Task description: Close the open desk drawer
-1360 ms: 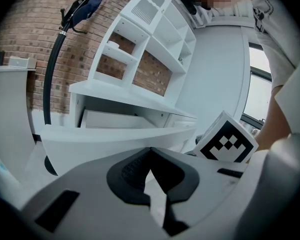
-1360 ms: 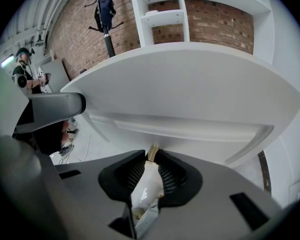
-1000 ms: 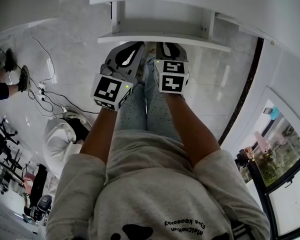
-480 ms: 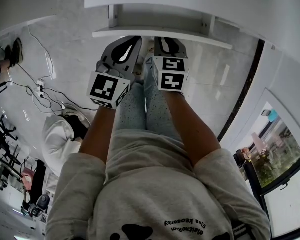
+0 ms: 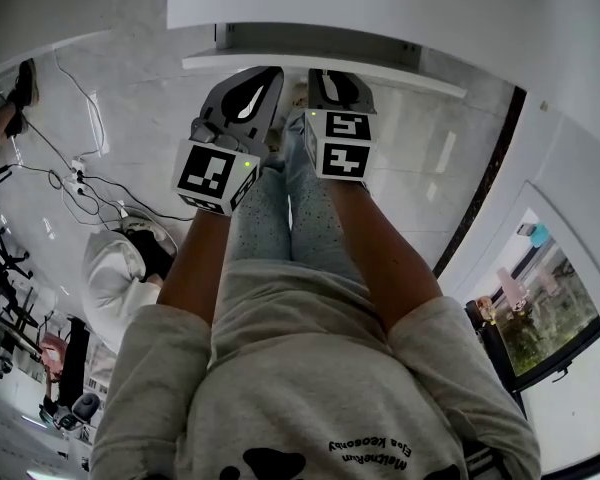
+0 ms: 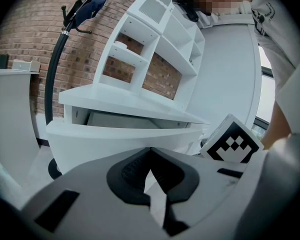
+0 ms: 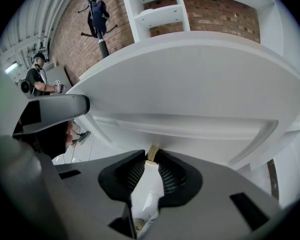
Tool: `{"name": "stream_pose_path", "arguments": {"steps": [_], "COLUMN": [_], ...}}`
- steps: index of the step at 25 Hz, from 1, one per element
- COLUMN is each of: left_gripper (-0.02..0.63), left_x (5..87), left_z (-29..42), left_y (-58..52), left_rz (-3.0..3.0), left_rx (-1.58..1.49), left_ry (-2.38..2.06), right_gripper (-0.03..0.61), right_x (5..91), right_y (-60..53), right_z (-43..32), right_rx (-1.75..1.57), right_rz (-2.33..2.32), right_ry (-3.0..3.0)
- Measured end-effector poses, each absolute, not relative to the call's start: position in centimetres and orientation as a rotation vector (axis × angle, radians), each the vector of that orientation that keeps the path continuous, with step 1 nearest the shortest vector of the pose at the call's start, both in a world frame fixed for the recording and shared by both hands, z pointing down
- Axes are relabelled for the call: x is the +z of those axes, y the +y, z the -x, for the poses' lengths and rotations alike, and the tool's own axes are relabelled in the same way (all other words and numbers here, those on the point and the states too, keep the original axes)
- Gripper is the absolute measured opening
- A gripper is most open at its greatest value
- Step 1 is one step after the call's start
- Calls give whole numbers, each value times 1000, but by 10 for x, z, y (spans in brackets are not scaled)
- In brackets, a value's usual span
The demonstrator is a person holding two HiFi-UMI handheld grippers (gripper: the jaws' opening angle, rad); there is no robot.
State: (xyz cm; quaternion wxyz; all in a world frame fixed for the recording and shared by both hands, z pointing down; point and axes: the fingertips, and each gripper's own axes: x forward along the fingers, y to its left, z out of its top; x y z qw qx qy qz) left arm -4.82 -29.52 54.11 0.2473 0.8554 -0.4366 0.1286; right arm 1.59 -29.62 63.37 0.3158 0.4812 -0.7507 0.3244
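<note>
The white desk (image 5: 400,8) runs along the top of the head view, and its open drawer (image 5: 310,63) sticks out a little beneath the top. Both grippers are held side by side over the person's knees, tips at the drawer's front edge. My left gripper (image 5: 270,71) is shut and holds nothing. My right gripper (image 5: 325,74) is shut down to a thin slit, also with nothing in it. In the left gripper view the drawer front (image 6: 115,139) fills the space just beyond the left gripper (image 6: 150,150). The right gripper (image 7: 152,152) points up at the drawer's underside (image 7: 190,126).
The person's legs (image 5: 290,218) lie below the grippers. On the tiled floor to the left are cables with a power strip (image 5: 77,180) and a white seat (image 5: 115,273). A shelf unit (image 6: 160,49) stands on the desk, beside a coat stand (image 6: 65,29). Another person (image 7: 40,79) stands far left.
Both grippers have moved forward toward the desk. The drawer sticks out less than a second ago, with less of its inside showing.
</note>
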Motion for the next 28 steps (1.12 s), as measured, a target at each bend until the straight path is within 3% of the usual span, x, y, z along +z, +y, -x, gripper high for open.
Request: {"name": "stream_pose_path", "arguments": {"steps": [28], "left_gripper": [18], "left_x": [539], "left_z": [43], "left_y": [-340], "left_rz": [-2347], "left_rx": [339], "left_ry": [-1182], "right_gripper": [101], "right_x": [632], "right_y": [-340], "right_z": [-19], "right_rx": [842], "right_rz": [-1264], "right_ry": [-1975]}}
